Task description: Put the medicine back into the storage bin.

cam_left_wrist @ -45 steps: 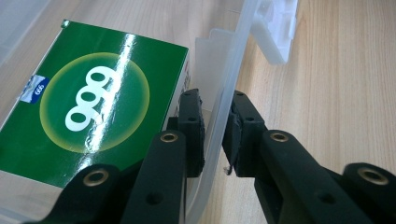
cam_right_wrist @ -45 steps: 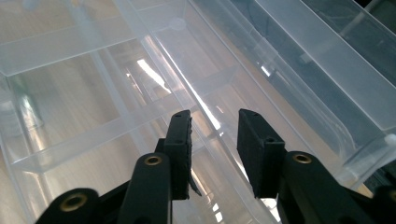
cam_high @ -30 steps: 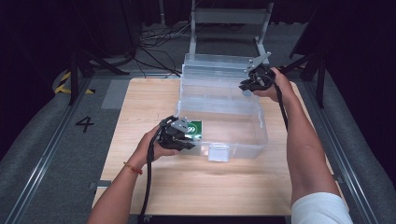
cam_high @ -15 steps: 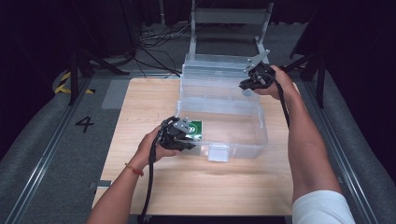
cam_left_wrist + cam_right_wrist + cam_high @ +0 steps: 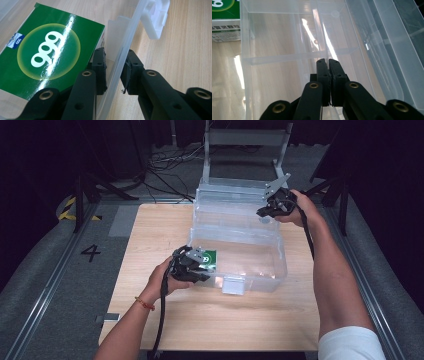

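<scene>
On the wooden tabletop (image 5: 215,320) stands a clear plastic storage box (image 5: 250,257) with its lid open. The left gripper (image 5: 115,71) straddles the box's front wall, jaws close on either side of it; its view shows a green carton (image 5: 47,50) lying inside. The right gripper (image 5: 328,75) has just been closing: its jaws meet on the thin inner divider (image 5: 319,32).

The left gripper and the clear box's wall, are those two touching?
Touching. In the left gripper view, the left gripper has one jaw on each side of the clear box's wall, both pads pressed against the thin plastic, beside the green carton.
</scene>
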Available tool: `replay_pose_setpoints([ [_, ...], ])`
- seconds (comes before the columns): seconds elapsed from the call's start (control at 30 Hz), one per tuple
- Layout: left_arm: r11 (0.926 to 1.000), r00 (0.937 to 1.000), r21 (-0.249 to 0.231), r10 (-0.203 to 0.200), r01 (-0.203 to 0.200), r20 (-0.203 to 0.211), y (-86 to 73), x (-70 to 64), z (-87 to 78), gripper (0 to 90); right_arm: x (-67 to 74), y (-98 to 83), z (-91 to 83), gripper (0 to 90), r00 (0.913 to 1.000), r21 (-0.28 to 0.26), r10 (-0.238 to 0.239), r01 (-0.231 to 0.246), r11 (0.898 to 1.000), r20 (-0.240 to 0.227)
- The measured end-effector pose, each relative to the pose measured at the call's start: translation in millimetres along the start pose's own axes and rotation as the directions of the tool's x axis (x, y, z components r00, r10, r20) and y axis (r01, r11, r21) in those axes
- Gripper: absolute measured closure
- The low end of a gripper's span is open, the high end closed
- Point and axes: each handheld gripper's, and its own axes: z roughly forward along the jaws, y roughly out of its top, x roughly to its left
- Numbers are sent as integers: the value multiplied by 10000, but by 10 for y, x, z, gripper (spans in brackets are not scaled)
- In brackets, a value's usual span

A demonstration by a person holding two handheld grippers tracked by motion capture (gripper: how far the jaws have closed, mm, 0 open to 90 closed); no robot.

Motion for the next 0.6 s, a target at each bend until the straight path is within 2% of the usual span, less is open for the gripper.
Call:
replay_pose_setpoints([
  [0.27, 9999, 9998, -109, -105, 103, -165, -2, -21, 13, 738, 119, 42, -116, 897, 9997, -48, -229, 229, 9997, 1],
  [0.6, 9999, 9996, -3, -145, 145, -251, 10, -36, 15, 732, 291, 32, -268, 900, 9980, -492, -635, 634, 9968, 8],
])
